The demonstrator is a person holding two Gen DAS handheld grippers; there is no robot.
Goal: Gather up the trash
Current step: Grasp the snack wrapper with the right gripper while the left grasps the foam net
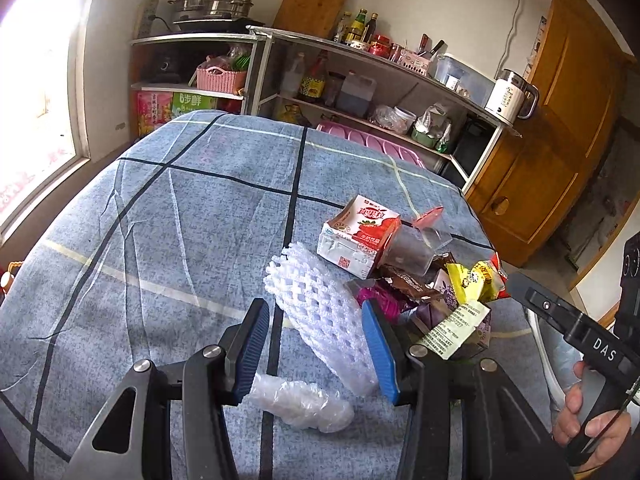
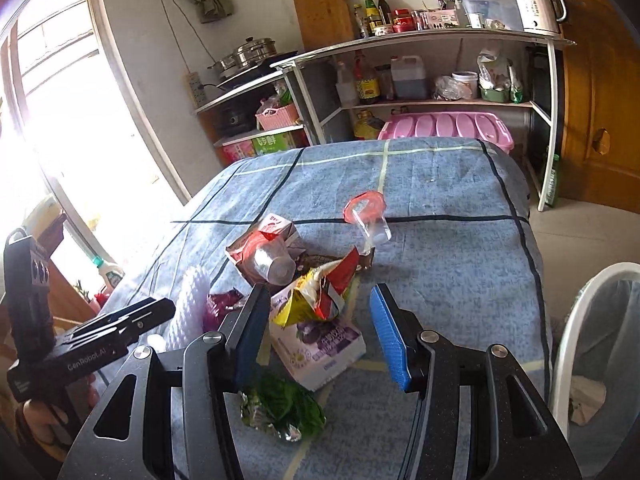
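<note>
Where trash pile [image 2: 304, 292] ends, bare tablecloth [image 2: 440, 248].

left wrist view: looks forward and down along its fingers, close over the blue checked cloth [image 1: 160, 240]; shelves [image 1: 360, 80] at 12 o'clock.
right wrist view: same downward tilt, close; white bin [image 2: 592, 320] at 3 o'clock.
shared: the trash pile [image 1: 400, 272] [image 2: 312, 292], cloth, shelves.

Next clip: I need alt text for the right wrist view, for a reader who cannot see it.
The open right tool hangs above a heap of trash on a blue checked cloth: a purple carton, a yellow wrapper, a green wrapper and two clear cups. A white bin stands at the right edge, the left tool at the left.
</note>
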